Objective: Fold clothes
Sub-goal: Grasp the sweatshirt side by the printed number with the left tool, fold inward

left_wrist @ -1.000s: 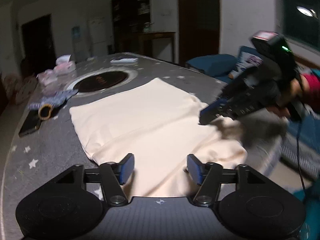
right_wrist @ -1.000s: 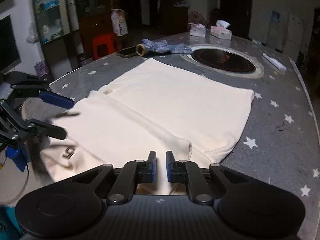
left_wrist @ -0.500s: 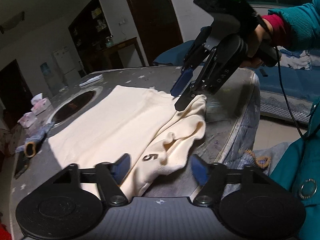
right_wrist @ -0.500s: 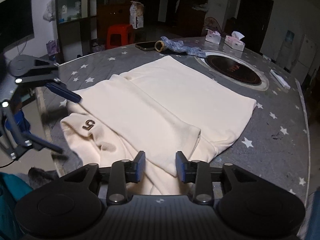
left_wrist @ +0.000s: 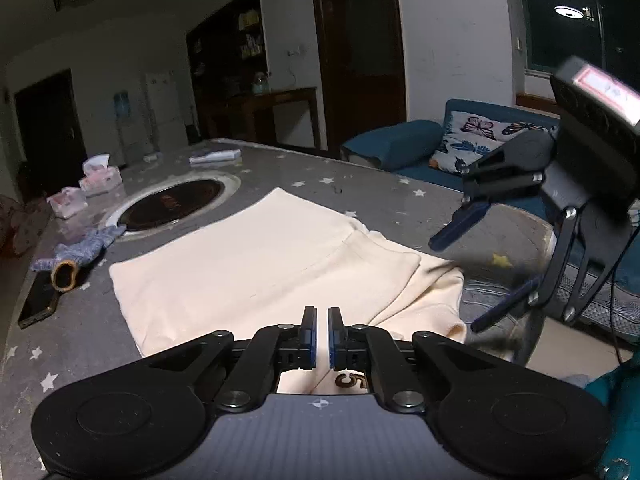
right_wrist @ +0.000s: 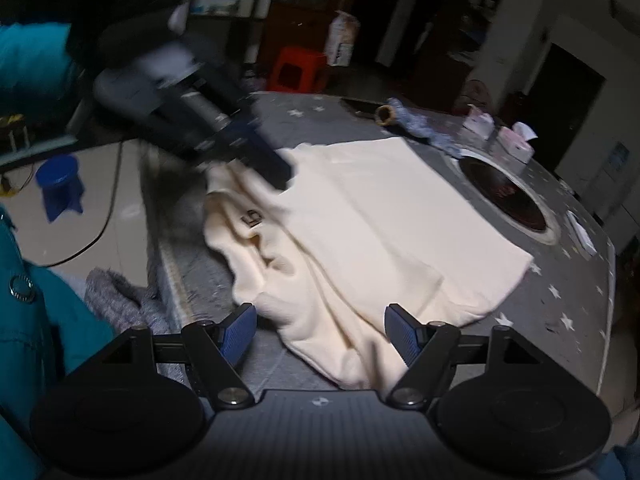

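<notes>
A cream garment [left_wrist: 260, 264] lies spread on the grey star-patterned table [left_wrist: 400, 204], its near end bunched at the table's edge. It carries a dark "5" mark [left_wrist: 350, 380]. My left gripper [left_wrist: 322, 336] is low over that near end, shut on a fold of the cloth beside the mark. The right wrist view shows the garment [right_wrist: 380, 220] again, with the blurred left gripper [right_wrist: 260, 156] at its raised far-left corner. My right gripper [right_wrist: 320, 328] stands open above the rumpled near edge, holding nothing. It also hangs open at the right [left_wrist: 480, 268].
A round dark hob [left_wrist: 176, 202] is set in the table beyond the garment. At the far left lie tissue boxes [left_wrist: 100, 176], a blue cloth [left_wrist: 86, 248] and a phone [left_wrist: 38, 304]. A blue sofa [left_wrist: 400, 148] stands past the table. Grey clothing [right_wrist: 120, 300] lies below the edge.
My left gripper has gone from open to shut on the garment's near end. My right gripper has let go of the cloth, opened wide and drawn back.
</notes>
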Action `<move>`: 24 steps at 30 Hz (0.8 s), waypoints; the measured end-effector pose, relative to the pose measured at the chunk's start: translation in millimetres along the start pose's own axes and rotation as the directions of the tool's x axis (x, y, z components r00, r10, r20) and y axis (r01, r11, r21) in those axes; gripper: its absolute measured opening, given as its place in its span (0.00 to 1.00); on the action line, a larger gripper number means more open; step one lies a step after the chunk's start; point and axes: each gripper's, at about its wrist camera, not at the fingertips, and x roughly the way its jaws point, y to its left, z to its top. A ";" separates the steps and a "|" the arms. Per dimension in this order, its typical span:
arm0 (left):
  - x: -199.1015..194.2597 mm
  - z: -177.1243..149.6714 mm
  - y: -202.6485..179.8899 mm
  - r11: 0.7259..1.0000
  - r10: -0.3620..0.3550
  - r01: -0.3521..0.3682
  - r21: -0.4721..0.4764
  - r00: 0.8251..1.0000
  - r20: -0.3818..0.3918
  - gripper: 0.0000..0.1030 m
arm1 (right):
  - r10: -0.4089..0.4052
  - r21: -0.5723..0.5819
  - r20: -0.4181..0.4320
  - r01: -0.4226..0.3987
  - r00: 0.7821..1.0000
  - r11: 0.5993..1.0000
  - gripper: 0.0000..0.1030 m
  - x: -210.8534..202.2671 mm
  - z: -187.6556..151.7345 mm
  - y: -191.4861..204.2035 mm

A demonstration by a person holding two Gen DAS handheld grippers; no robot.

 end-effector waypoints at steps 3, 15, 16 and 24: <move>-15.4 -8.4 -6.4 0.996 -0.034 0.036 0.076 0.999 -0.028 0.10 | 0.014 -0.029 -0.010 -0.014 1.000 0.999 0.70 3.5 -2.8 5.8; -9.1 -39.0 -47.1 0.953 -0.035 0.060 0.296 0.995 -0.089 0.59 | 0.021 -0.008 -0.007 -0.021 1.000 1.000 0.71 17.7 -4.9 -0.5; -6.9 -37.9 -46.3 0.956 -0.043 0.065 0.287 0.996 -0.083 0.57 | 0.021 -0.006 -0.007 -0.021 1.000 1.000 0.71 17.9 -4.8 -0.9; 4.0 -18.2 -23.2 0.984 -0.044 0.048 0.170 0.999 -0.026 0.07 | 0.017 -0.021 0.007 -0.017 1.000 1.000 0.72 14.5 -3.4 0.6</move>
